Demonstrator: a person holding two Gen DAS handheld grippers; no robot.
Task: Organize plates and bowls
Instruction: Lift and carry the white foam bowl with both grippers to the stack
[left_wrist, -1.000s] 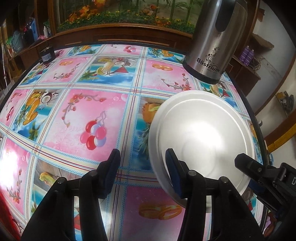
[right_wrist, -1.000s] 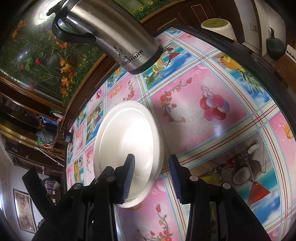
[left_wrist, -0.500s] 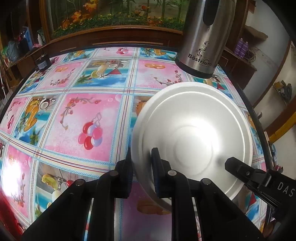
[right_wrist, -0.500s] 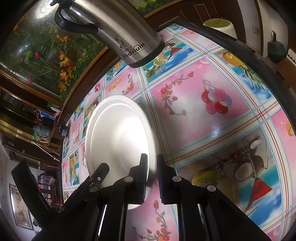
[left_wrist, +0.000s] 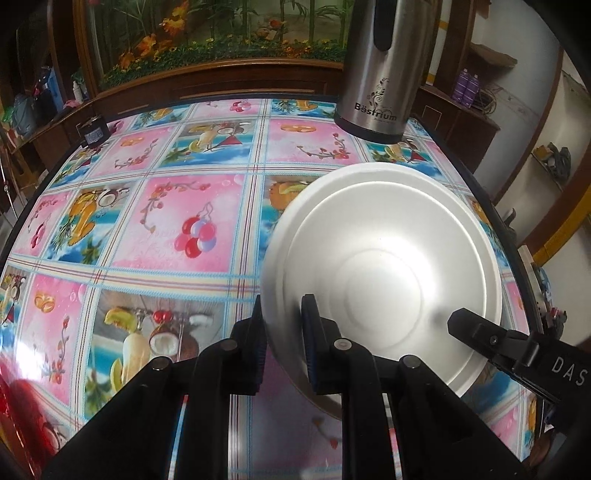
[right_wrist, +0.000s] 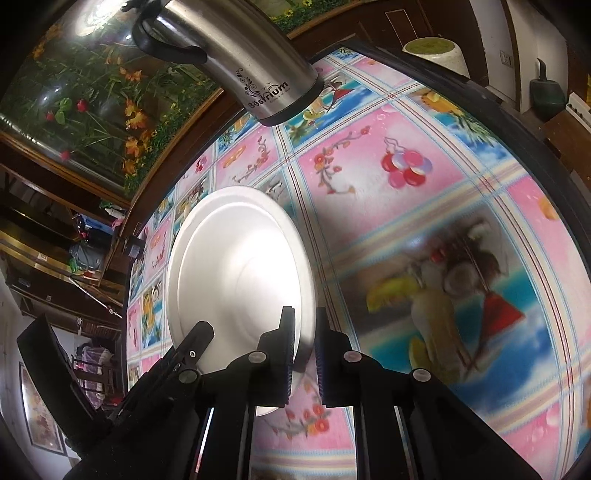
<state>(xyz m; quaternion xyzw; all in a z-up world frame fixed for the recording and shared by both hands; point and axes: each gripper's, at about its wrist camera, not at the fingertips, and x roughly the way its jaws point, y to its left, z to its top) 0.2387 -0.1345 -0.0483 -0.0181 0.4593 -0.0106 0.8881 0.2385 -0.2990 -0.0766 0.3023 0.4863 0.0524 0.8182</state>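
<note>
Left wrist view: left gripper has its jaws nearly closed, pinching the near-left rim of the round white foam plate. One pad sits under the rim, the other on top. Plate looks tilted and lifted off the counter, which is covered in a glossy pink-and-blue picture-tile cloth. The rim is probably the only part thin enough to clamp. Right gripper's black finger reaches onto the plate's right rim from the lower right. Tall brushed-steel flask with black handle stands behind the plate, near but apart. No bowls in view.

Right wrist view: right gripper also has jaws nearly closed, clamped across the plate's near-right edge, one pad each side. Left gripper's black body holds the opposite rim, lower left. Two-sided hold likely because foam flexes and a single pinch would let it droop or tear. Steel flask is beyond the plate's far edge, not touching. Counter cloth to the right is blurred, so the rig is likely in motion. Plate hangs between both grippers over the counter's left half. Destination stack not visible, cannot tell where it goes.
</note>
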